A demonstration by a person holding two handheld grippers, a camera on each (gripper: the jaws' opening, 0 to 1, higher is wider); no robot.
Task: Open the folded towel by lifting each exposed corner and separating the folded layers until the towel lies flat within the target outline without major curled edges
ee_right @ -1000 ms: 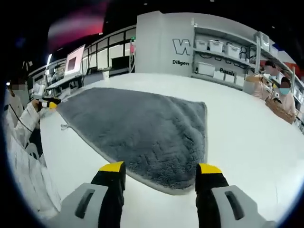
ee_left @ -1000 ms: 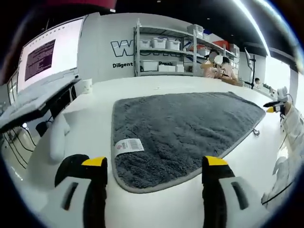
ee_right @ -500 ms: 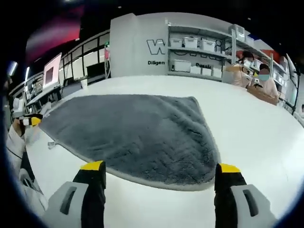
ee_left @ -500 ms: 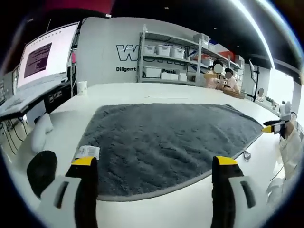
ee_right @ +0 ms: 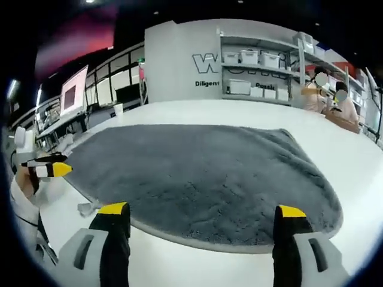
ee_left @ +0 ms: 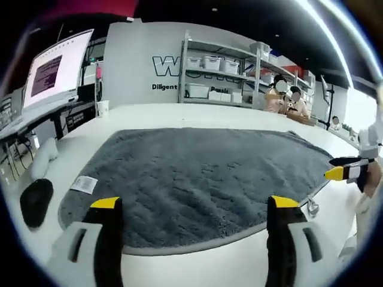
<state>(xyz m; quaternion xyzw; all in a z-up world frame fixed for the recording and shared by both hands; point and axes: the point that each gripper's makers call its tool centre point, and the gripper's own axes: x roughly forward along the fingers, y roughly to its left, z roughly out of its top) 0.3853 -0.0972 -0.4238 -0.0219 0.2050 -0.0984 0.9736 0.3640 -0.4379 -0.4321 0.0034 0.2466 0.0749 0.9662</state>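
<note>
left gripper view: grey towel (ee_left: 203, 179) spread on white table (ee_left: 197, 263), just beyond and between the jaws of left gripper (ee_left: 191, 206); jaws wide apart, nothing held. white care label (ee_left: 84, 184) at the towel's edge, off to that gripper's left; dark round object (ee_left: 36, 201) further left on the table. right gripper's yellow tip enters at far right, beside a small hanging loop (ee_left: 311, 206).

right gripper view: same towel (ee_right: 203, 179) ahead of right gripper (ee_right: 200, 215); jaws wide apart, empty, near edge just past the tips. left gripper's tip at far left.

progress, judged: towel appears unfolded, single layer, edges flat without visible curl. target outline not discernible, so placement unconfirmed. remaining: minor smoothing at most. shelving (ee_left: 221, 75) beyond.
</note>
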